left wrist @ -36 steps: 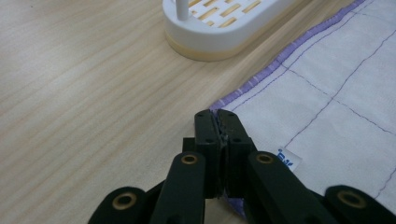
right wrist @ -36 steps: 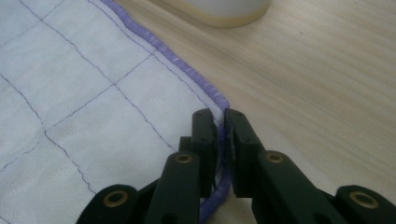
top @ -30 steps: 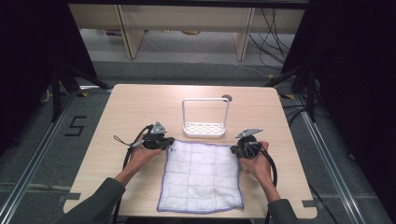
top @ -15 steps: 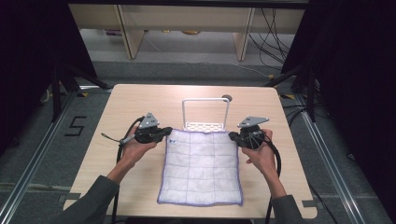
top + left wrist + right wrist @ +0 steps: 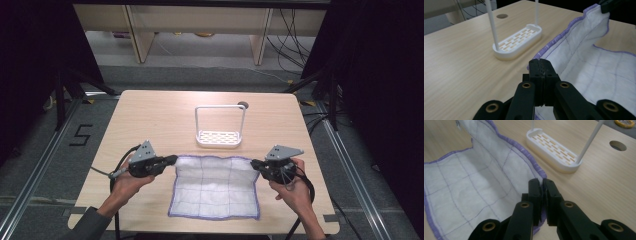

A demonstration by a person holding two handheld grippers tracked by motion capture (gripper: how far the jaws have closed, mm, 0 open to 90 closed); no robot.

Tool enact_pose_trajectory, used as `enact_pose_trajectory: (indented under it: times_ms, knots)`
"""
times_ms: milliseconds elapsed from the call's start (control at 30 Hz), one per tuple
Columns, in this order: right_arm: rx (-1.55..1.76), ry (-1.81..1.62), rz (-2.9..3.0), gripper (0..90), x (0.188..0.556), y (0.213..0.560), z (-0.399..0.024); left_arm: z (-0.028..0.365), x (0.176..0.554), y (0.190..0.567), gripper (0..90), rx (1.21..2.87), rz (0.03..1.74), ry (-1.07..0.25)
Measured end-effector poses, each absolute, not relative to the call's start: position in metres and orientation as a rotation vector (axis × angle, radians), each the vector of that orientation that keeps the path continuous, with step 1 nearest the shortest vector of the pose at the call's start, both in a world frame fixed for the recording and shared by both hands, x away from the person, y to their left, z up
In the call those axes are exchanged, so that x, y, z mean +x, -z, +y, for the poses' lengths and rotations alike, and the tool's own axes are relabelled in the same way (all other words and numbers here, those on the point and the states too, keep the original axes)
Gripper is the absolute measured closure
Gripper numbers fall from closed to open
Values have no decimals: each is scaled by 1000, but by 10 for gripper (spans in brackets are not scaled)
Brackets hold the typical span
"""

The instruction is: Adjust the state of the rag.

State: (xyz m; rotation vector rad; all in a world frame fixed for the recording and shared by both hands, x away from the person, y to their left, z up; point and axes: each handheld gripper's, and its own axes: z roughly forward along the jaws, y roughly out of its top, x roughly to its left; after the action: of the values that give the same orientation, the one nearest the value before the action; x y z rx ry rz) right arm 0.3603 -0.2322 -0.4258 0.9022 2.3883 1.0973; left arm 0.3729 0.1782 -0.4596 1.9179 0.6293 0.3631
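While each gripper is clamped on a far corner of the white dishcloth (image 5: 216,186), the cloth hangs between them like a shallow sling, its far edge lifted just in front of the white drying rack (image 5: 220,136) and its near half lying flat on the surface (image 5: 150,120). The left gripper (image 5: 172,160) pinches the corner on the rack's left side; in the left gripper view its jaws are pressed together with purple-stitched hem (image 5: 564,32) coming out beside them. The right gripper (image 5: 254,163) holds the corner on the rack's right side, and the right gripper view shows its jaws closed on only a thin sliver of hem (image 5: 534,163).

That thin bite is the likeliest trouble. If the hands pull apart to tauten the cloth, or lift quickly, the right corner could slide out and the cloth would swing down on one side, bunching against the rack's base.

The rack itself is a second hazard. Its tall thin hoop (image 5: 220,107) stands just beyond the raised edge, so carrying the cloth forward too low could snag the hem on an upright or nudge the light rack toward the round hole (image 5: 243,105) behind it.

Uneven lifting would also skew the cloth, leaving it draped crooked.
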Motion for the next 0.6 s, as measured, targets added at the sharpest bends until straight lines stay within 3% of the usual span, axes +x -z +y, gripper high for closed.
enact_pose_trajectory:
  times_ms: [267,600]
  knots:
    - [869,-1084,2467,852,329,440,-231,182,339,484,884,1986,608,-302]
    - [839,-1050,2523,845,314,455,-229,180,326,494,883,2032,591,-261]
